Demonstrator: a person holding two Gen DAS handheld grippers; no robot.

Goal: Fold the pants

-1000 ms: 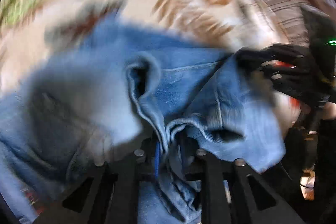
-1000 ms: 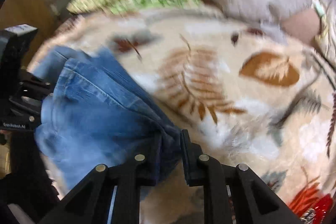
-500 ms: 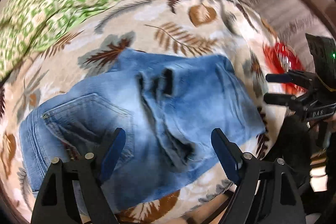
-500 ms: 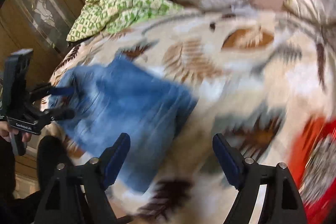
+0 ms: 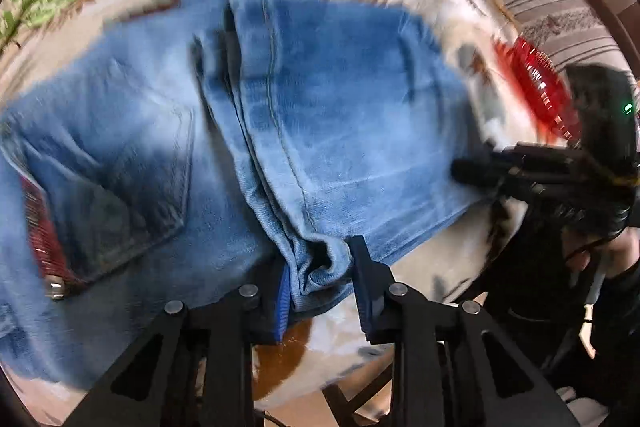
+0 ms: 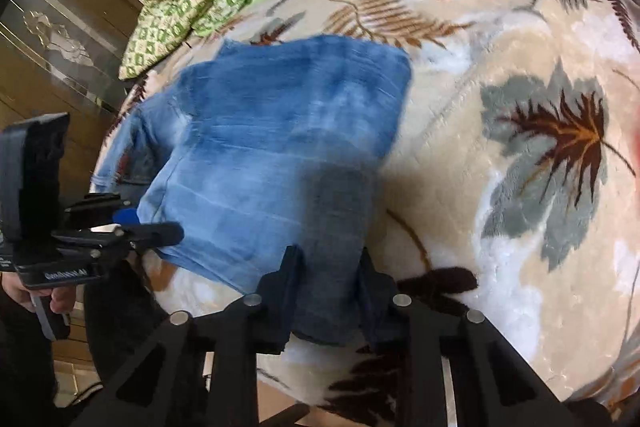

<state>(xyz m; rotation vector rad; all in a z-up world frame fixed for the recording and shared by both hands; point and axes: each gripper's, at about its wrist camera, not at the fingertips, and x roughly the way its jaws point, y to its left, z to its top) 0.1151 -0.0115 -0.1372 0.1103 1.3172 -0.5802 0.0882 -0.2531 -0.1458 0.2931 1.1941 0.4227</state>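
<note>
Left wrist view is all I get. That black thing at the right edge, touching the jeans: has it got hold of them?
Observer: That is the right gripper. Its own camera shows the jeans lying between its fingers, with the jaws closing on them.
Operator: Which bit of the jeans?
Observer: The near edge of the folded stack, in shadow, close to the rim of the blanket.
Operator: Is there anything beside the bed?
Observer: Yes, a wooden cabinet with a decorated glass panel stands next to it.
</note>
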